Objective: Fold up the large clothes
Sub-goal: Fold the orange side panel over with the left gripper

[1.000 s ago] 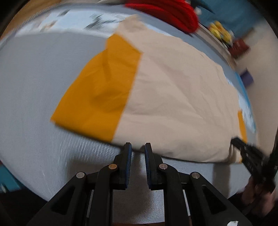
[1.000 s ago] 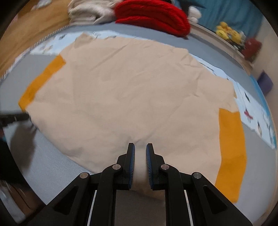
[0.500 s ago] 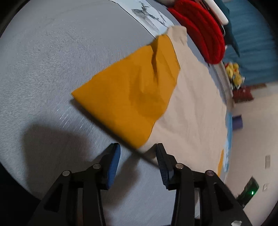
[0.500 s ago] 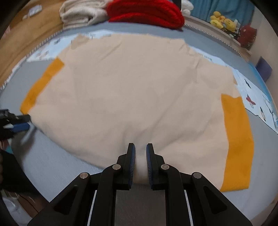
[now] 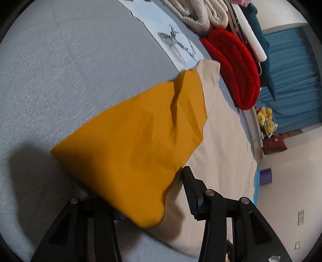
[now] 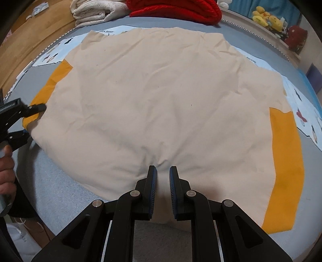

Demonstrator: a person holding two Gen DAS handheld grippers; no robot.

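The right hand-held gripper (image 6: 162, 177) sits at the near edge of a grey bed (image 6: 66, 193), its two black fingers close together and pinching a small pucker of fabric at the near hem of a large beige garment (image 6: 161, 96). The garment lies spread flat across the bed, reaching from that near hem toward the far edge, with an orange sleeve panel (image 6: 285, 165) flat along its right side.

At the left edge of the bed, the left hand-held gripper (image 6: 26, 121) meets the garment's other orange sleeve panel (image 5: 136, 145). In the left wrist view its fingers stand wide apart, and the panel's near corner lies between them, draped over the left finger so that finger is mostly hidden. The right finger (image 5: 189, 187) is just beside the panel's edge. The panel looks raised off the bed, casting a dark shadow on the grey cover.

Past the garment lies a pale printed sheet (image 5: 177, 40). At the bed's far edge sit a folded red knit blanket (image 6: 177, 9) and folded cream towels (image 6: 94, 10). Yellow plush toys (image 6: 267, 19) rest on a ledge beyond.
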